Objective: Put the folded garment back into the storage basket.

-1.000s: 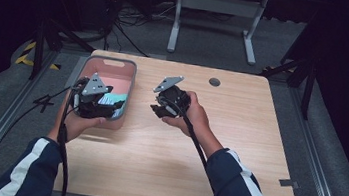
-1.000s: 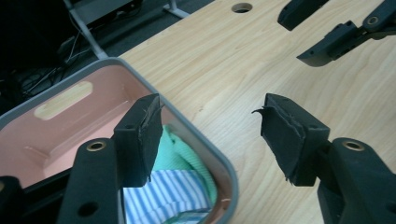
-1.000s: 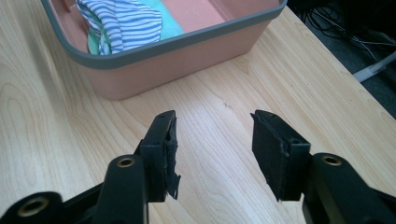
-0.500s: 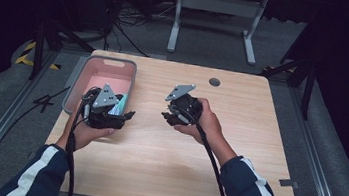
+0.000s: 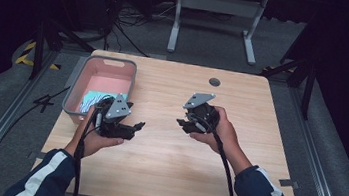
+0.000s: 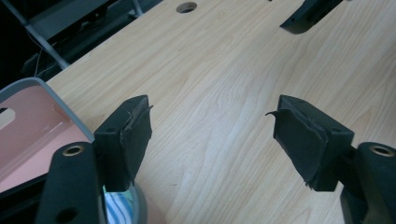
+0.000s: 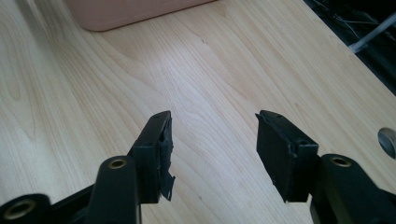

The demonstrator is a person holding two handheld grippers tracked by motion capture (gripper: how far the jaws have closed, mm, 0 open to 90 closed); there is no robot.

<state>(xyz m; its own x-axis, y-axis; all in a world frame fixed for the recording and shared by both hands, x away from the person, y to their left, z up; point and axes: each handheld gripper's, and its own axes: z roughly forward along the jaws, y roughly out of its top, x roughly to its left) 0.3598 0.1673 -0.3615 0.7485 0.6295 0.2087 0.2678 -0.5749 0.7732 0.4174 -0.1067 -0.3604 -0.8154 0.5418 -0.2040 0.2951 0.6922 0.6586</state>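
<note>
Looks like the put-away is done: striped cloth (image 5: pixel 95 100) lies in the pink bin (image 5: pixel 128 64) at the surface's (image 5: pixel 162 177) left edge, folded flat on the bin floor, near corner. A sliver of it also shows low in the left gripper view (image 6: pixel 112 207), just inside the bin's grey rim.

Left hand-held gripper (image 5: pixel 131 127) is wide apart and empty, hovering over bare wood just beside the bin's near right corner, jaws pointing toward the middle of the surface. Right hand-held gripper (image 5: pixel 183 123) is also spread wide, nothing between the jaws, held over the middle, well apart from the bin.

Nothing else loose on the wood that I can see, just the cable hole (image 5: pixel 214 82) near the far edge. My read: one item, already binned, both grippers clear of it. Left to do is at most parking the hands; can't tell whether the cloth needs straightening, it's partly hidden behind the left gripper
</note>
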